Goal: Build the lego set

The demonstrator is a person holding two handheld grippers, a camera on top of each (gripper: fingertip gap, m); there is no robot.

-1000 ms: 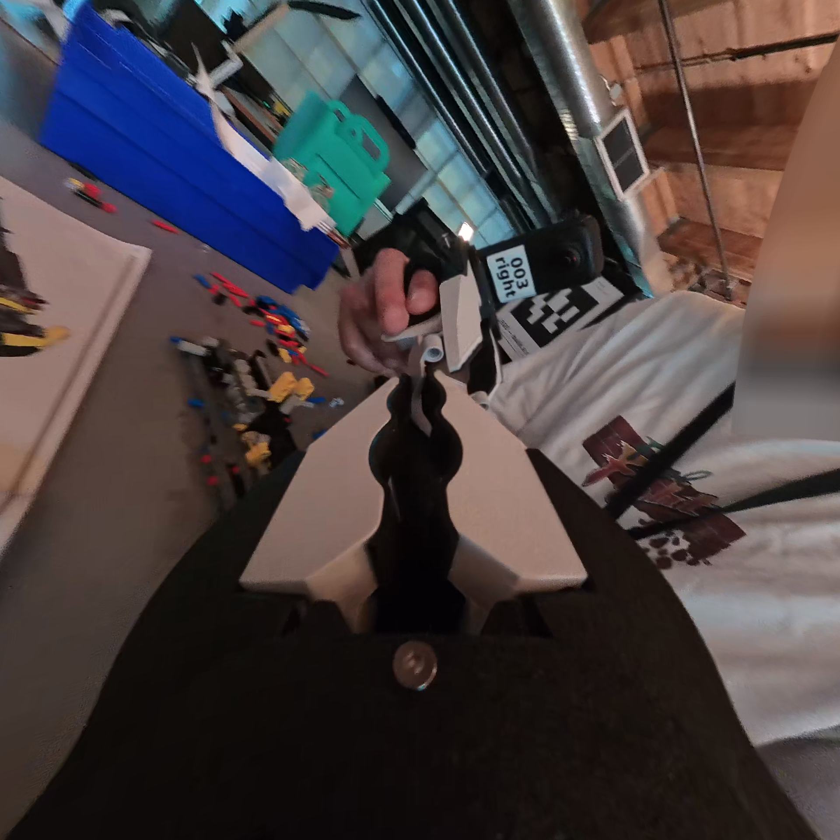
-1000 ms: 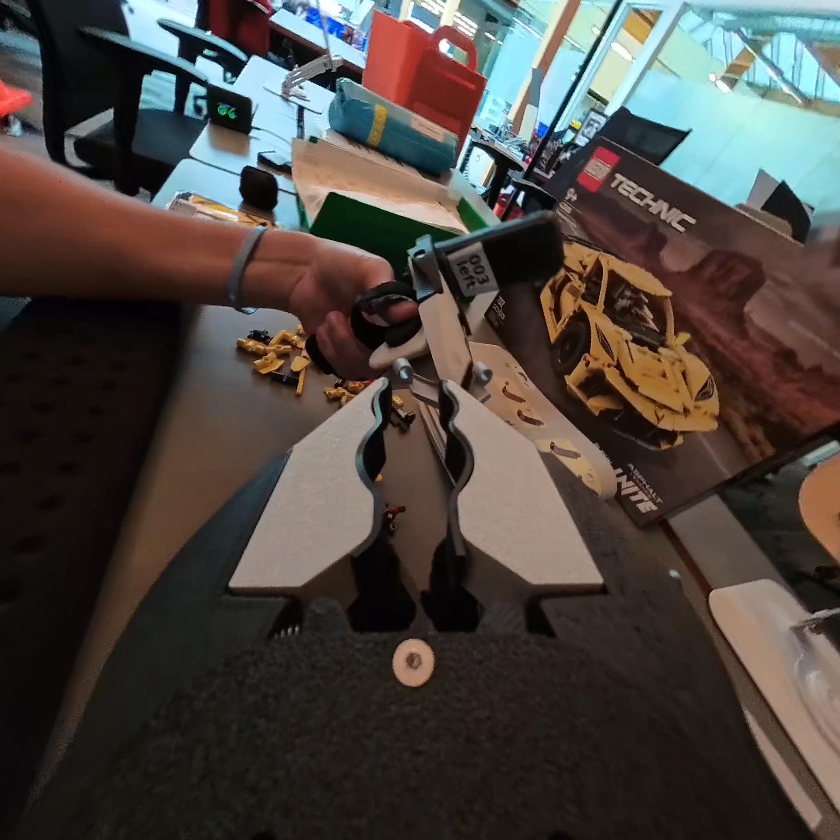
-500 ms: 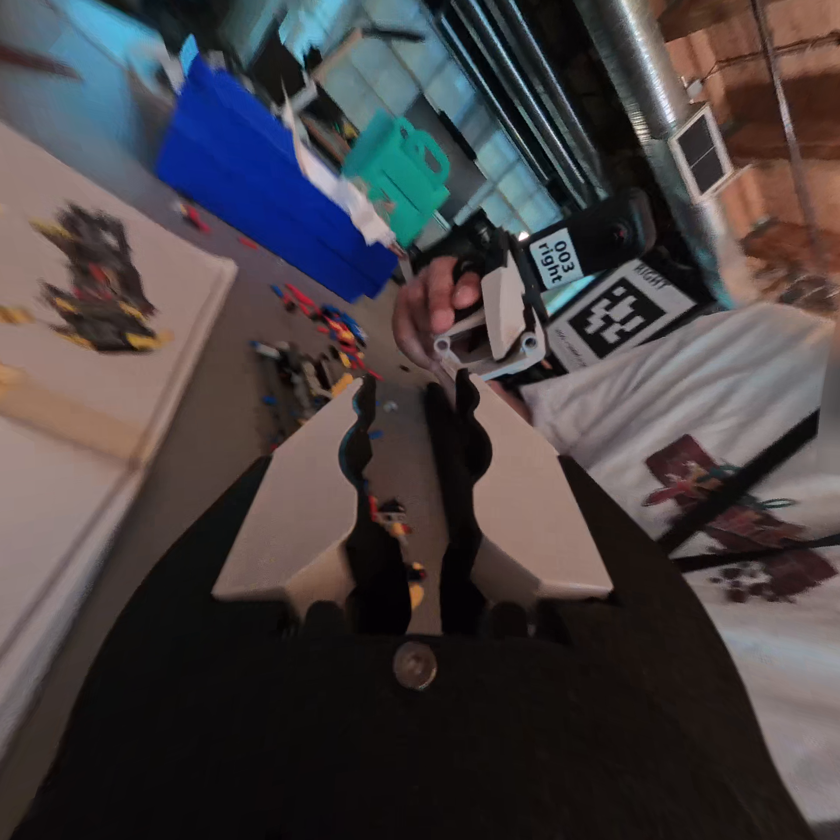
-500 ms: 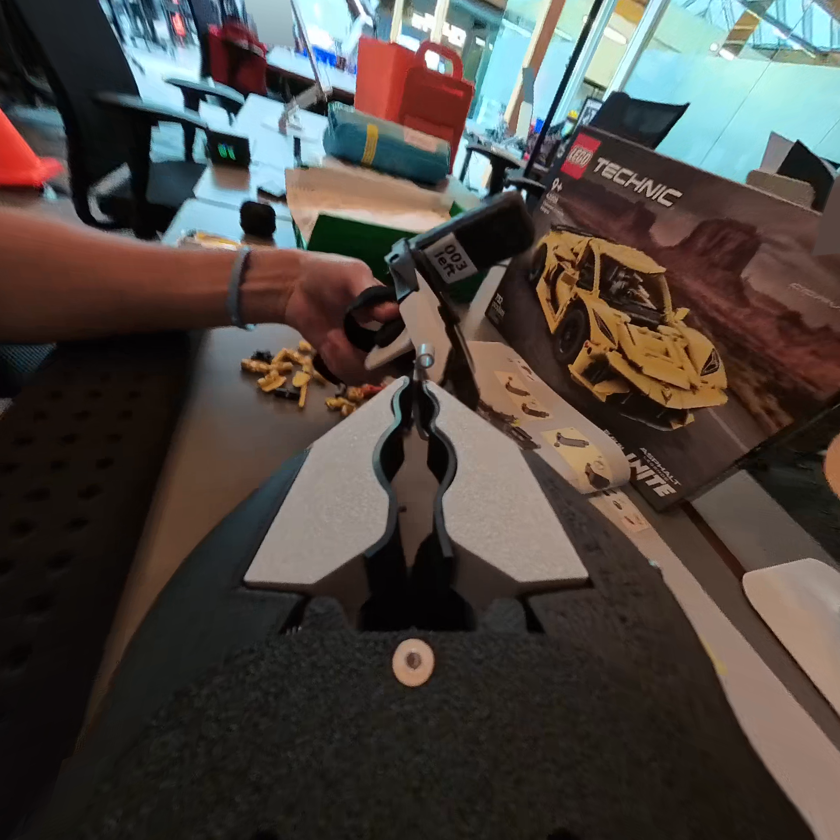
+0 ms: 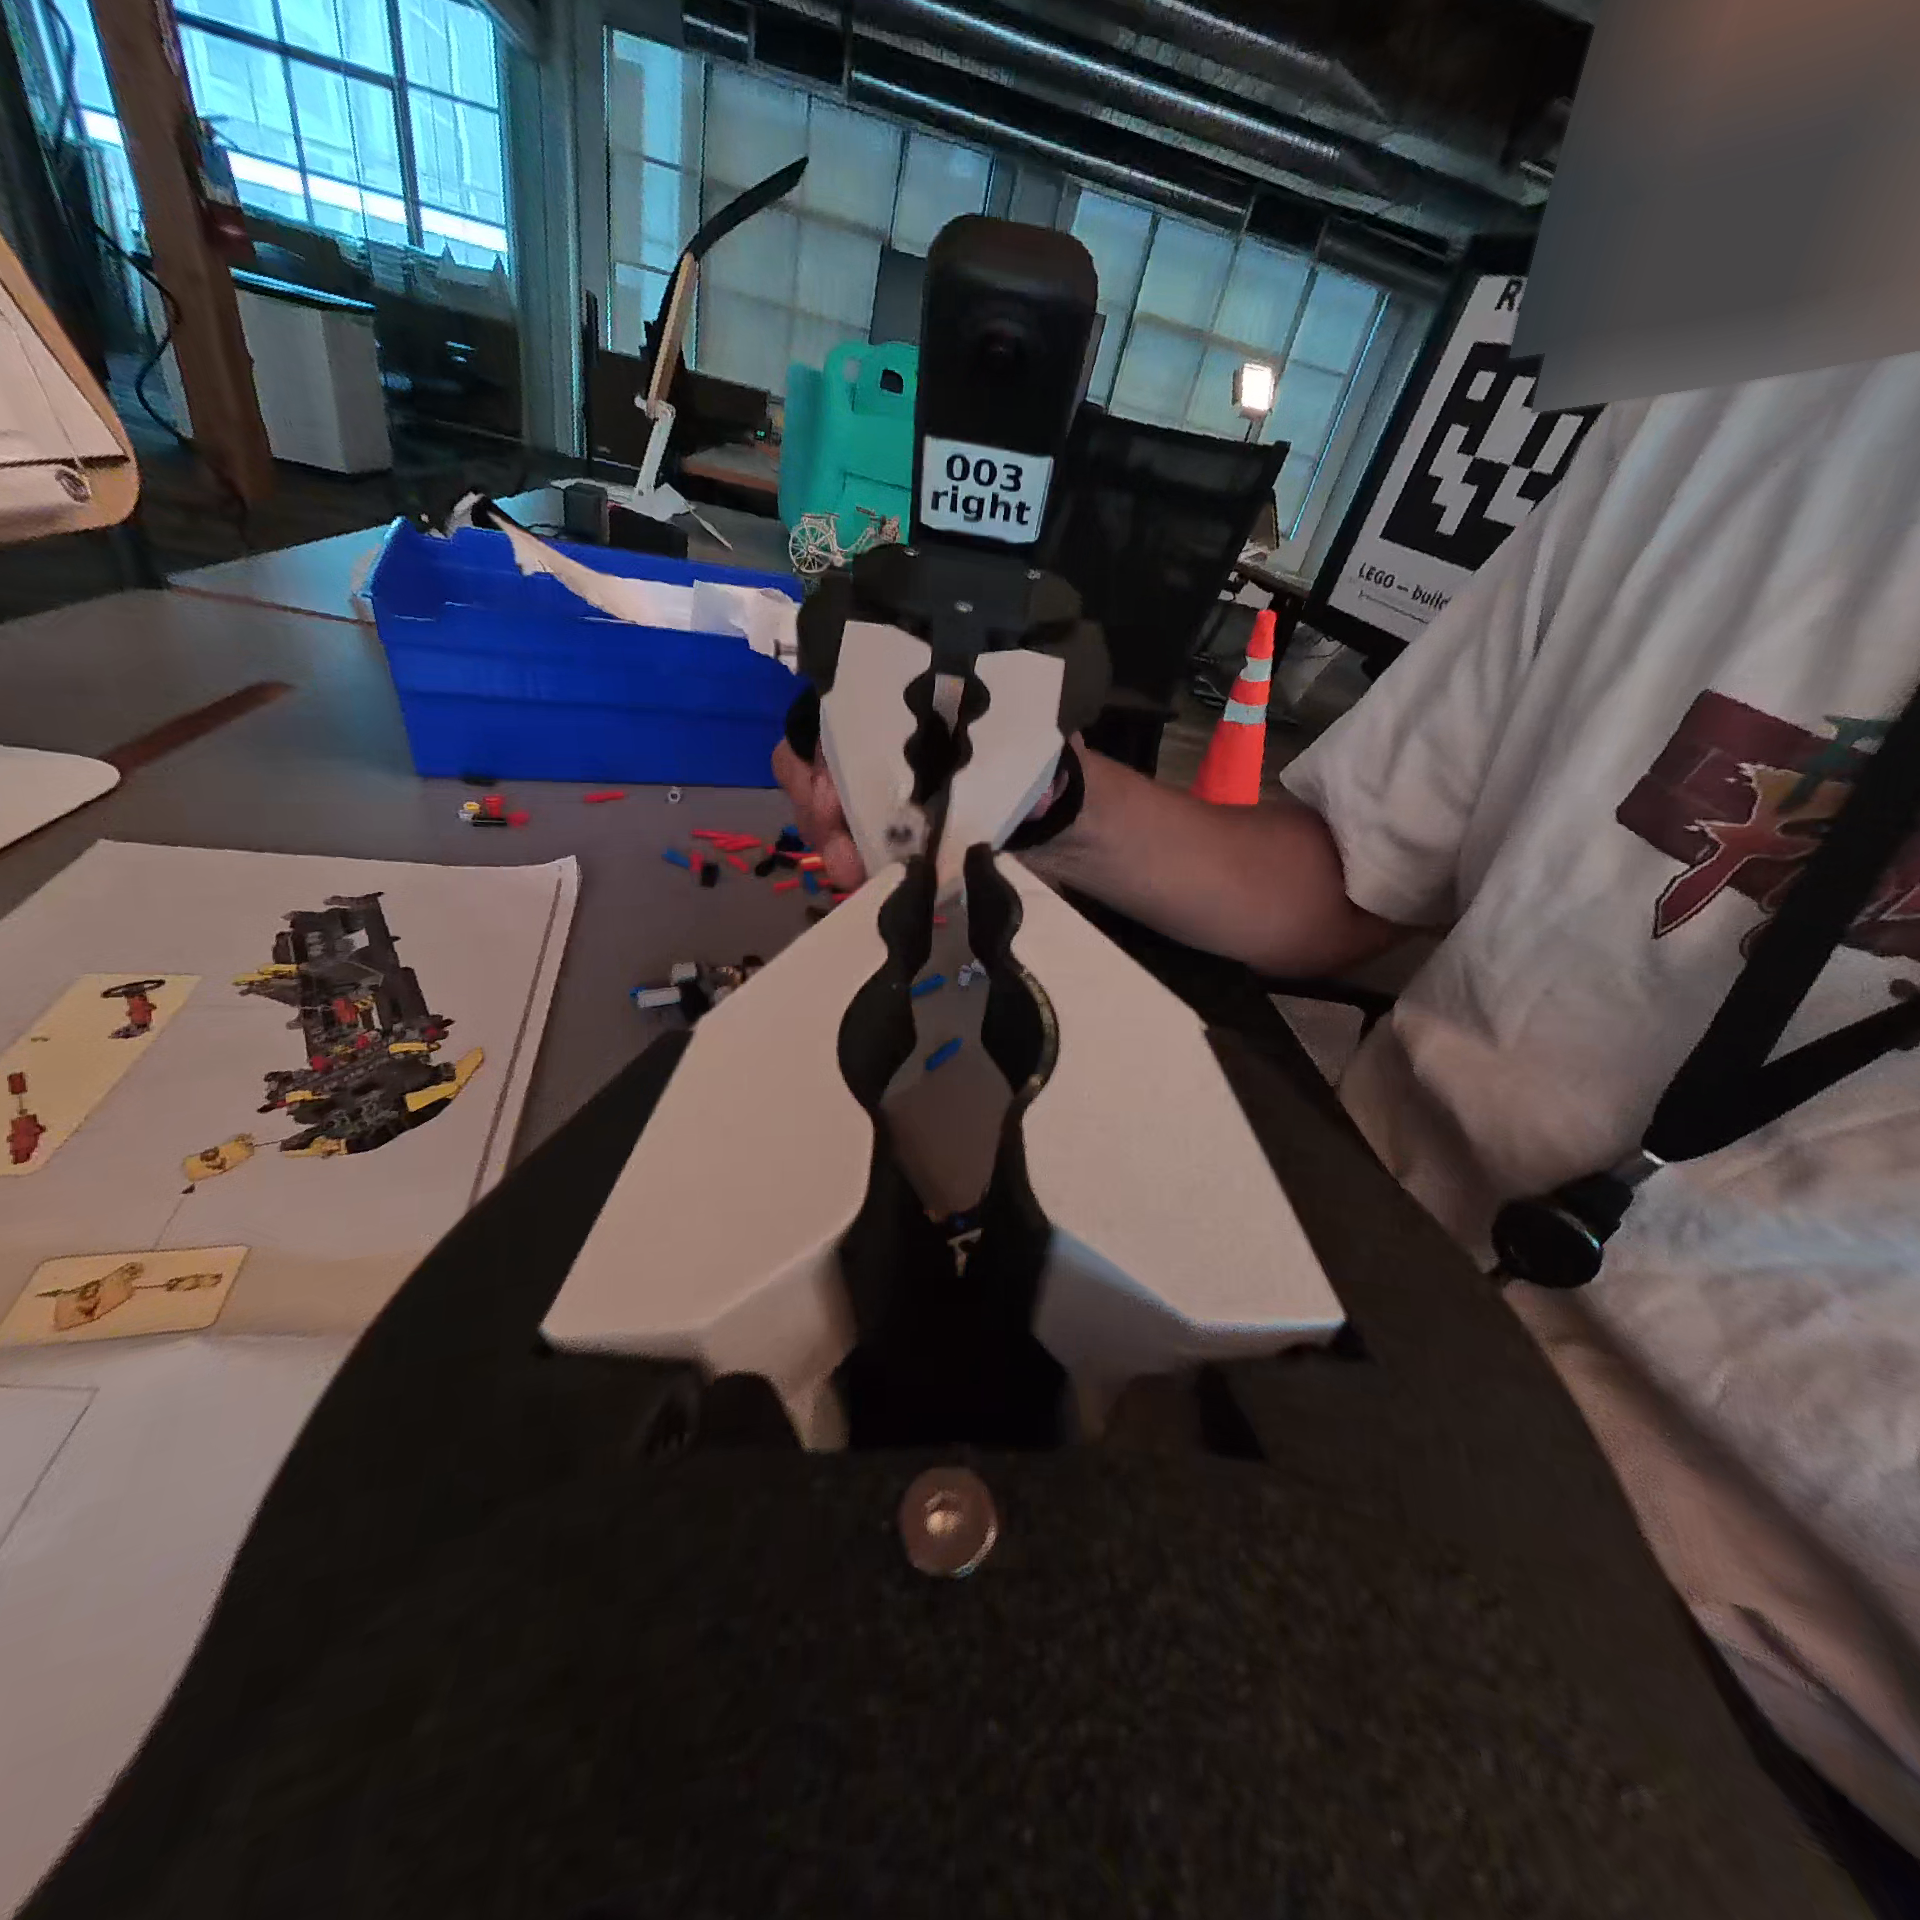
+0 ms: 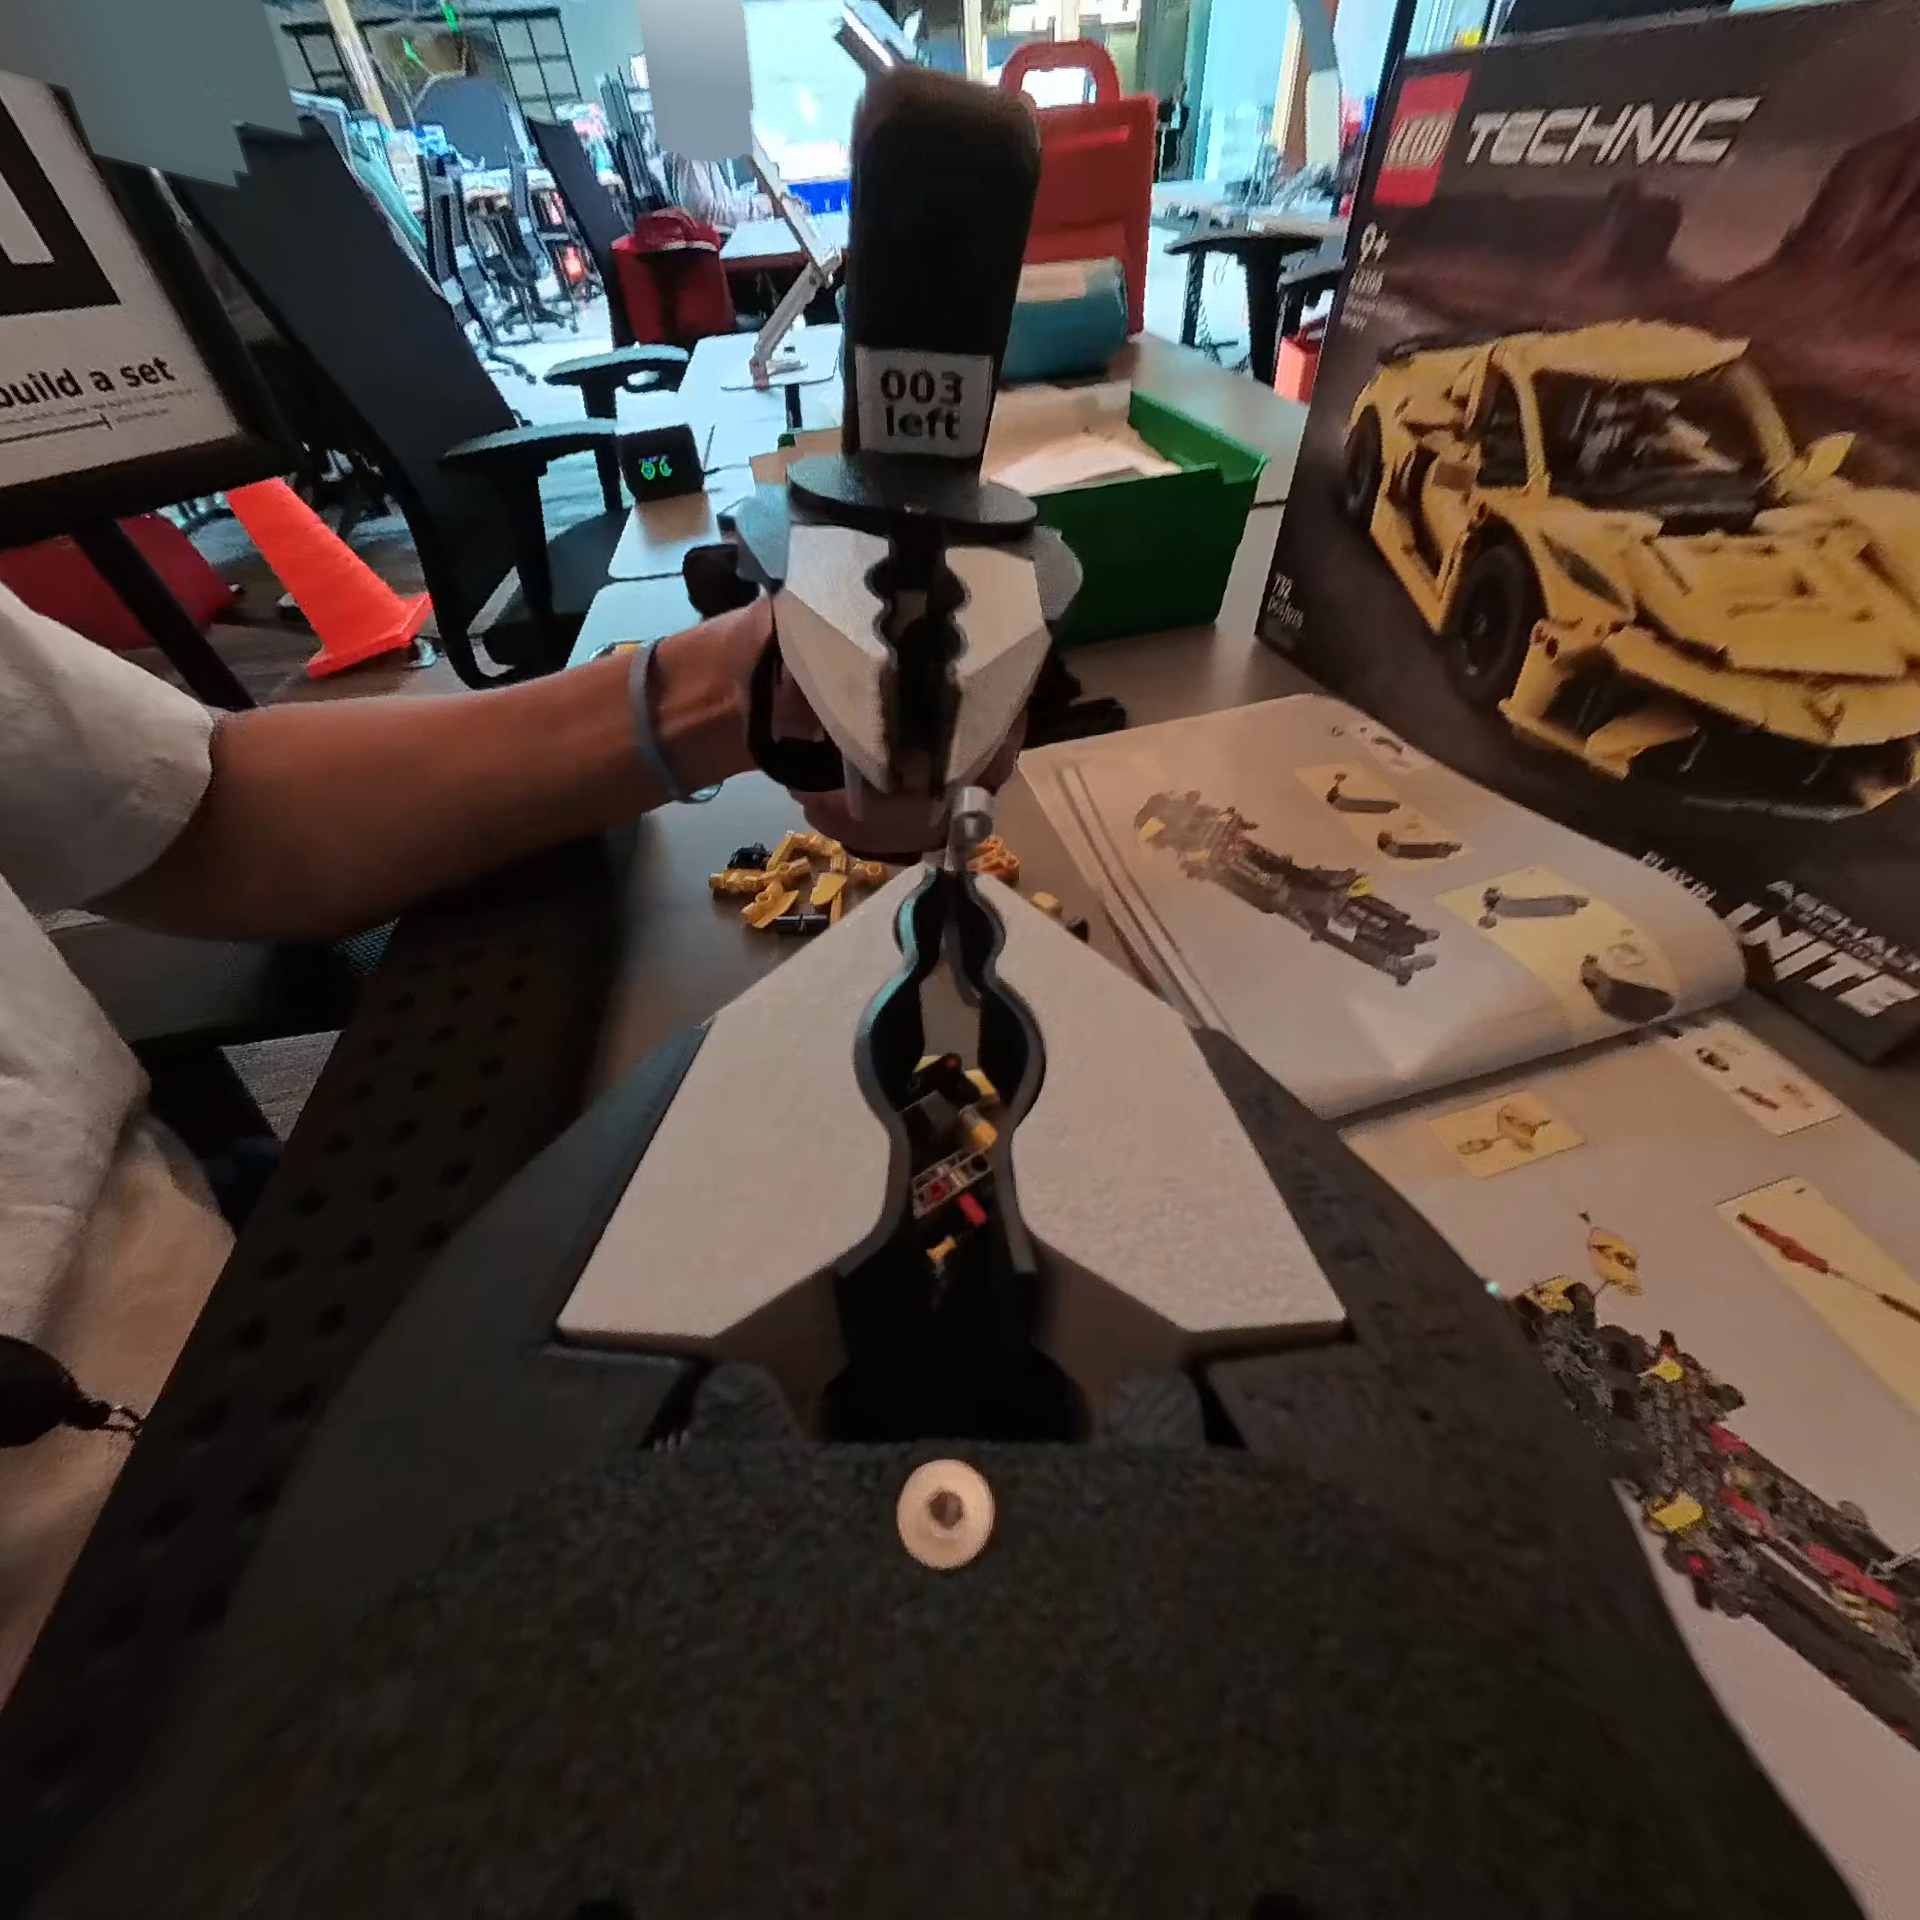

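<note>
Both my tongs swung level, now tip to tip above worktop middle. Right tongs (image 6: 951, 883) clenched on small grey piece (image 6: 968, 831). Left tongs (image 5: 940, 883) slightly parted, empty. Loose bricks (image 5: 748, 852) below, manual (image 6: 1351, 904) beside. Step: handover or mating; next needs fine alignment.

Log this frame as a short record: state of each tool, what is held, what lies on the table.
left tool: open a little, holds nothing, faces the right tool
right tool: shut on a small grey lego piece
table: open instruction booklet, set box standing behind it, blue bin
loose parts: yellow pieces under the left tool; red and blue pieces in front of the bin
build stage: tools tip to tip, above the table
</note>
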